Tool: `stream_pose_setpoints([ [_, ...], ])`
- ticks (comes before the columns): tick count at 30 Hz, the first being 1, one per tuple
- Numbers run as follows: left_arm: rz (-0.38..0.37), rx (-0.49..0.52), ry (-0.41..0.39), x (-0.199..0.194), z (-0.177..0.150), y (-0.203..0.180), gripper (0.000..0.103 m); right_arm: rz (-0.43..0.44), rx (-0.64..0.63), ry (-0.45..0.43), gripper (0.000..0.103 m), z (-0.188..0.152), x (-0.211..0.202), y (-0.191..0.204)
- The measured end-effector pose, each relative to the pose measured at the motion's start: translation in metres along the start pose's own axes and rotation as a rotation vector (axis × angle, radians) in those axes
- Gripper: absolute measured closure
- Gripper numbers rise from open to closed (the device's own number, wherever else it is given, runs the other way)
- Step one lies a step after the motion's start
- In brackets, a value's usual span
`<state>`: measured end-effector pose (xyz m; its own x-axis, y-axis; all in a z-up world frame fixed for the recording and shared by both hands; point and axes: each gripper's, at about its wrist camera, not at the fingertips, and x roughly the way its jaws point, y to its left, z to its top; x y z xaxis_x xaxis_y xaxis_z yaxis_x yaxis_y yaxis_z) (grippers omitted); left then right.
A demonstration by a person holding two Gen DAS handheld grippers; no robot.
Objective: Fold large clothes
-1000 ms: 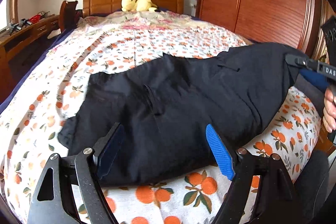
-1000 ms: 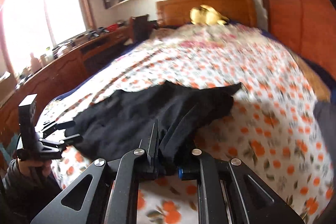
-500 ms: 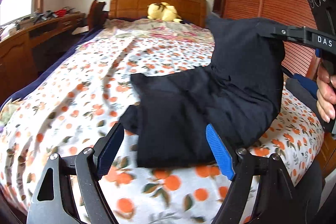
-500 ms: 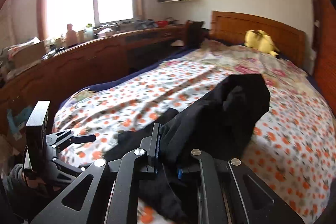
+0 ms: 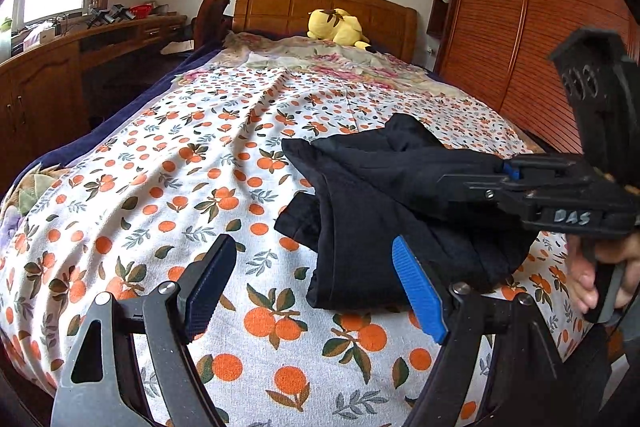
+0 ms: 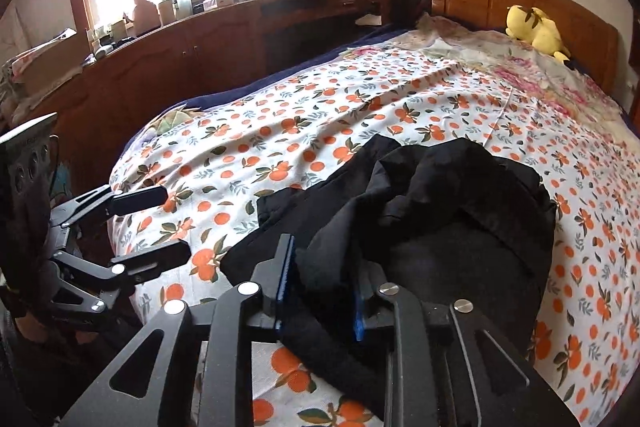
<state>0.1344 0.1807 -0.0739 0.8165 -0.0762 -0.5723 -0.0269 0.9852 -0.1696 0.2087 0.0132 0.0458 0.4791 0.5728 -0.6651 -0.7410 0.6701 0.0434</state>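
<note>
**Laying the folded half down flat**

The left gripper point(image 5: 312, 287) hovers over the orange-print bedspread point(image 5: 168, 187) with its jaws spread wide and nothing between them; the near edge of the black garment point(image 5: 380, 227) lies at about 2 o'clock from it. The garment sits bunched on the near right part of the bed, one half doubled over the other. At 3 o'clock in the left wrist view, the right gripper point(image 6: 320, 287) pinches a gathered fold of the cloth between its blue pads point(image 6: 287, 267).

To do this step well, the right gripper should lower the held edge until it aligns with the layer beneath, then let go. The left gripper should press the lower layer so it does not drag. Whether the edges beneath already match cannot be told: the dark cloth hides its own seams.
</note>
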Motion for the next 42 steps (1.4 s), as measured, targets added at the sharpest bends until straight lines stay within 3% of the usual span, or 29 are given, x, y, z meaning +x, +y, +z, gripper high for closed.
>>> stream_pose_setpoints([
  [2,0.000,0.003,0.000,-0.002,-0.002,-0.001,0.022,0.004,-0.001,-0.021,0.064,0.002,-0.015,0.001],
  [7,-0.002,0.010,-0.006,0.000,0.001,-0.007,0.022,-0.026,-0.004,-0.096,0.058,-0.004,-0.050,0.001],
  [11,-0.014,0.017,-0.023,-0.001,0.003,-0.012,0.022,-0.157,-0.009,-0.116,0.058,-0.024,-0.069,-0.018],
  [14,-0.020,0.021,-0.033,-0.002,0.004,-0.016,0.022,-0.182,0.026,-0.085,0.058,-0.038,-0.067,-0.033],
  [17,-0.024,0.021,-0.038,-0.001,0.005,-0.019,0.022,-0.196,0.051,-0.032,0.069,-0.049,-0.050,-0.047],
  [24,-0.030,0.031,-0.039,0.003,0.009,-0.029,0.022,-0.121,0.121,0.126,0.070,-0.075,0.009,-0.058],
  [29,-0.040,0.039,-0.028,0.008,0.008,-0.035,0.022,-0.120,0.144,0.101,0.070,-0.075,0.017,-0.058],
  [42,-0.095,0.101,0.046,0.033,0.003,-0.071,0.022,-0.143,0.154,0.044,0.070,-0.103,-0.020,-0.054],
])
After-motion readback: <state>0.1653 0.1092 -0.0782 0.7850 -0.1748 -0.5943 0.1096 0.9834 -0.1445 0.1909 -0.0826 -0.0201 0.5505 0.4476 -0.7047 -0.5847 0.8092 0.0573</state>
